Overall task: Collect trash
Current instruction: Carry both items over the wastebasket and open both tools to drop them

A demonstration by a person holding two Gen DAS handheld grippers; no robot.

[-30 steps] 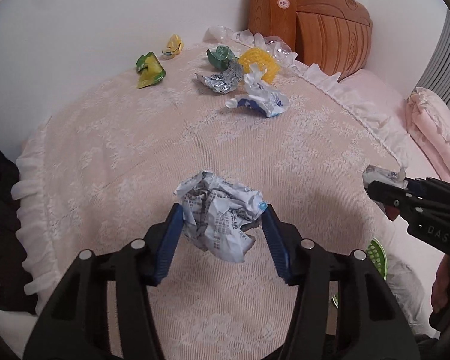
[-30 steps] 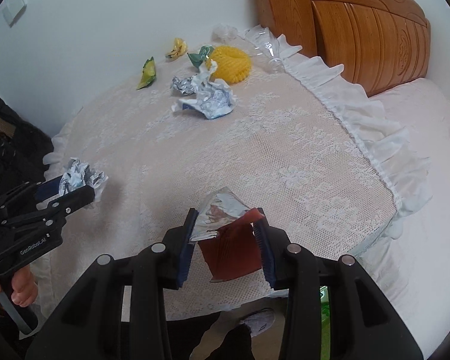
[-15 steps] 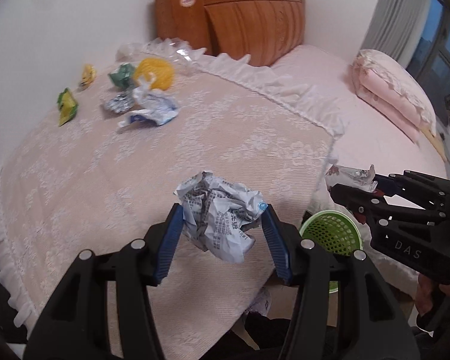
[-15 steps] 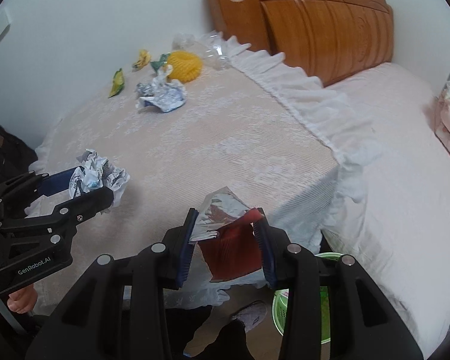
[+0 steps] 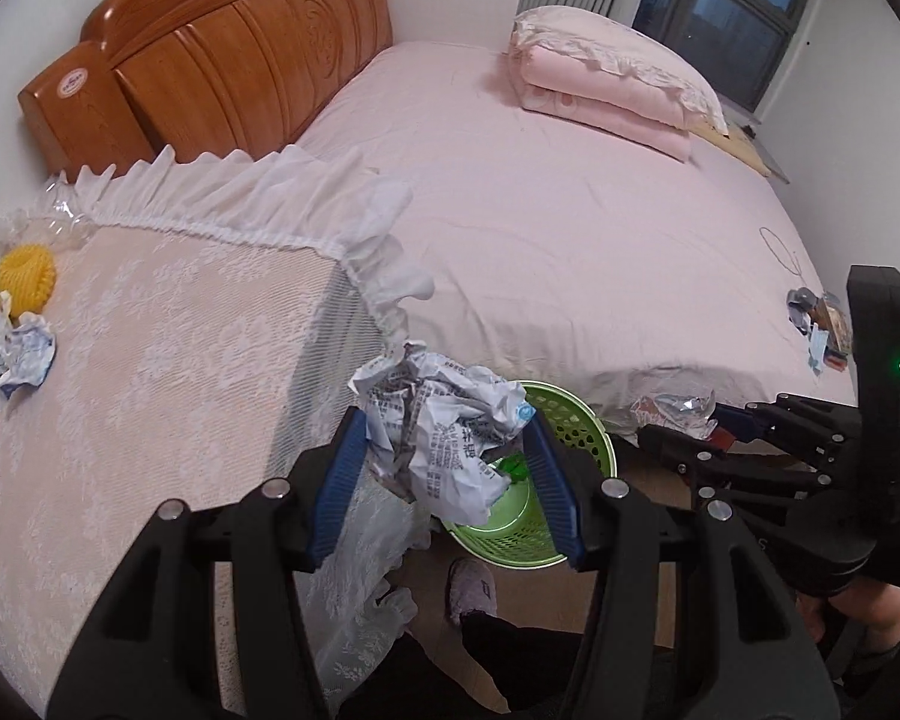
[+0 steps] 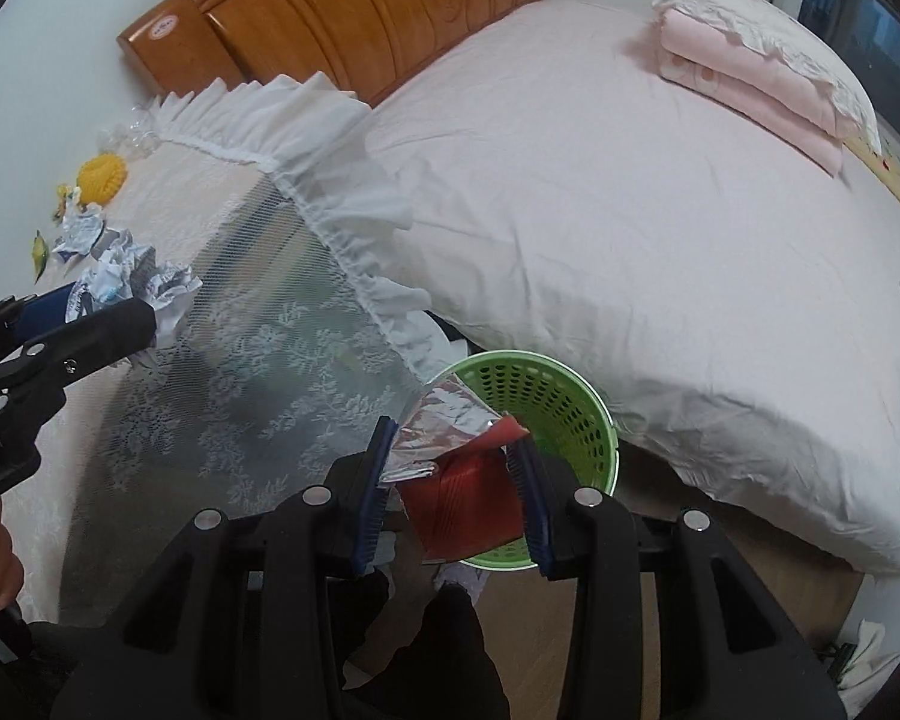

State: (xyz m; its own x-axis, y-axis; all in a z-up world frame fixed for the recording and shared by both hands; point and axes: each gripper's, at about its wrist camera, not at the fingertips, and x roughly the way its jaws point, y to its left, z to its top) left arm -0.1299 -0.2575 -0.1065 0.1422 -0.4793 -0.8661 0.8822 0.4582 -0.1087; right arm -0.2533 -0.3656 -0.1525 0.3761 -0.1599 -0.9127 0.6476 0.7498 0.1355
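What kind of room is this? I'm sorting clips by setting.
A bedroom, most likely: a bed with a pink sheet, a wooden headboard and a folded quilt by the window.

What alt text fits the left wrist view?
The left gripper clamps a crumpled paper ball above a green basket on the floor beside a pink bed. The right gripper holds a foil wrapper nearby.
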